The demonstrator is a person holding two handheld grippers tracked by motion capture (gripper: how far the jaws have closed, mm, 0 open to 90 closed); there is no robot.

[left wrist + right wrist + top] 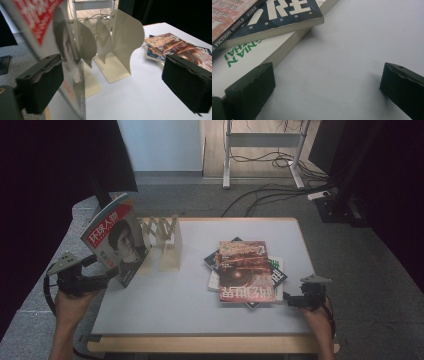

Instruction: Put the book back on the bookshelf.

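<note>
A: The magazine [116,240] with the red masthead and a portrait on its cover stands upright at the left of the high view, leaning against the cream bookend rack [165,242]. Is it held?

B: The left gripper [97,281] sits at its lower edge in the lower left, but from above I cannot tell if it touches. The right gripper [295,299] rests in the lower right, just beside the stack of magazines [246,270] lying flat on the white table [190,305].

A: And the left gripper view?

B: The magazine [62,50] fills the upper left, blurred, its cover just beside the left jaw. The jaws stand wide apart, clamping nothing. The bookend rack [117,42] rises at centre, the stack [175,47] at the right edge.

A: The right gripper view?

B: Jaws spread wide over bare table [342,62]. The stack [262,32] takes the upper left, its bottom corner beside the left jaw, nothing between the jaws.
</note>
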